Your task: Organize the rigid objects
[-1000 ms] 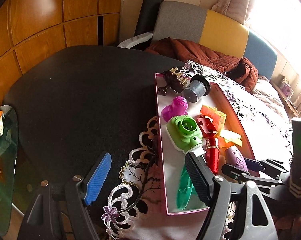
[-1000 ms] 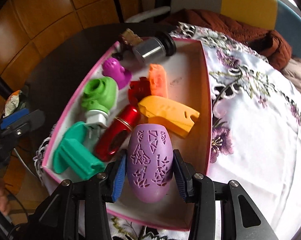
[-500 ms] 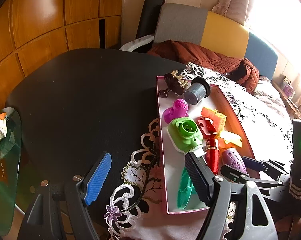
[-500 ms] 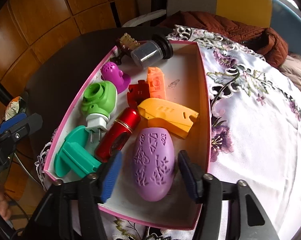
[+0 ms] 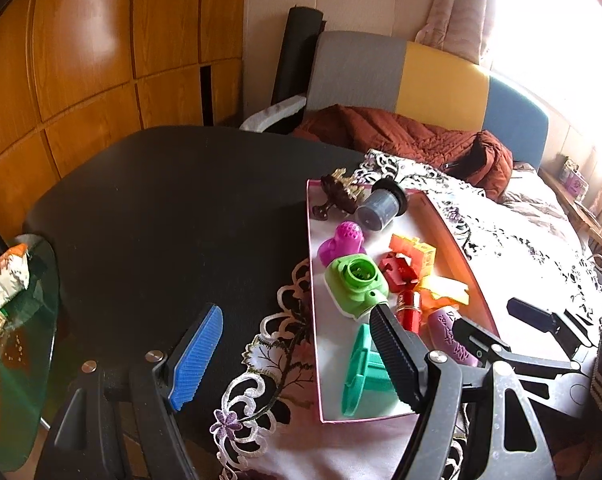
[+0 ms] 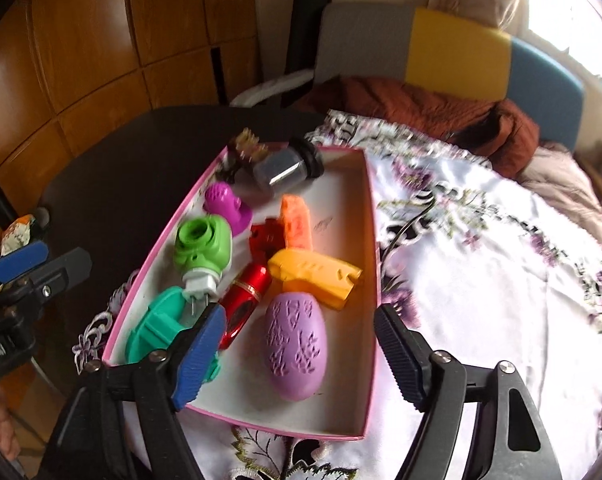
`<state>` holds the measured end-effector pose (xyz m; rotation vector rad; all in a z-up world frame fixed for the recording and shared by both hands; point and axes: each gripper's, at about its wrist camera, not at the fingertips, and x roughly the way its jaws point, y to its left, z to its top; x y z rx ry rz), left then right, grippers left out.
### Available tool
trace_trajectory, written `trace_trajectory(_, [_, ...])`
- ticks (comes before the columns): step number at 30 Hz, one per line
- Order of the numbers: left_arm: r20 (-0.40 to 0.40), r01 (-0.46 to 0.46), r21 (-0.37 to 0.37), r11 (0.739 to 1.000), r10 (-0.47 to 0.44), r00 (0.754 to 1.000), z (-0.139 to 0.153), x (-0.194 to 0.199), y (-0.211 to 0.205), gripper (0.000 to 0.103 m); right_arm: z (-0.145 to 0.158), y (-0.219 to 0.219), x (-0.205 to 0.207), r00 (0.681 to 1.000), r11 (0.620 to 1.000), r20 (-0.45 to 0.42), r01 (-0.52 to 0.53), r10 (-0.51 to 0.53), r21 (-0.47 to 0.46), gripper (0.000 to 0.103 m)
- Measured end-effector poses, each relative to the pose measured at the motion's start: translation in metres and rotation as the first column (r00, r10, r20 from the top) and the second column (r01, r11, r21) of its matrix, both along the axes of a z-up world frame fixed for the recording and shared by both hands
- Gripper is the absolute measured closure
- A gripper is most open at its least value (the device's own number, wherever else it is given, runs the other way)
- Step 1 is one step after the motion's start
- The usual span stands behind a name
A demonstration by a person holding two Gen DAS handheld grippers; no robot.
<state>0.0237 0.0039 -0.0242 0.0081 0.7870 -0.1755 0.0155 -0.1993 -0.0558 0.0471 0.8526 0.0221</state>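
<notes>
A pink-rimmed box (image 6: 371,240) (image 5: 315,320) holds several rigid items. The lilac patterned egg (image 6: 295,344) (image 5: 451,340) lies on the box floor near its front. My right gripper (image 6: 301,354) hangs over it, jaws opening, both pads well clear of the egg. Beside the egg lie a red tube (image 6: 245,300), a yellow piece (image 6: 315,276), a teal clip (image 6: 161,324) and a green plug-in device (image 6: 203,246). My left gripper (image 5: 297,354) is open and holds nothing, above the box's left rim and the lace cloth edge.
A grey jar (image 6: 285,168), a magenta cone (image 6: 225,206), an orange block (image 6: 297,222) and a red piece (image 6: 265,240) fill the box's far half. The box sits on a floral cloth (image 6: 481,272) over a dark round table (image 5: 161,220). A glass side table (image 5: 17,340) stands left.
My right gripper let go of the lilac egg, its jaws spread wide, and it rose and drew back. The egg now rests in the box. The left gripper lifted slightly.
</notes>
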Motion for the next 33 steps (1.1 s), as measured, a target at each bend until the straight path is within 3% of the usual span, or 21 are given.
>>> trace_trajectory(13, [0.048, -0.083, 0.064, 0.995, 0.08, 0.996, 0.012, -0.016, -0.006, 0.021, 0.02, -0.004, -0.015, 0.991, 0.996, 0.103, 0.086, -0.084, -0.009, 0.024])
trace_trajectory(30, [0.067, -0.07, 0.035, 0.997, 0.067, 0.995, 0.019, -0.021, -0.004, 0.022, 0.026, 0.0, -0.018, 0.989, 0.996, 0.118, 0.088, -0.085, -0.02, 0.023])
trace_trajectory(33, [0.076, -0.061, 0.032, 0.998, 0.059, 0.995, 0.02, -0.022, -0.004, 0.029, 0.025, 0.003, -0.017, 0.99, 0.996, 0.117, 0.081, -0.078, -0.024, 0.023])
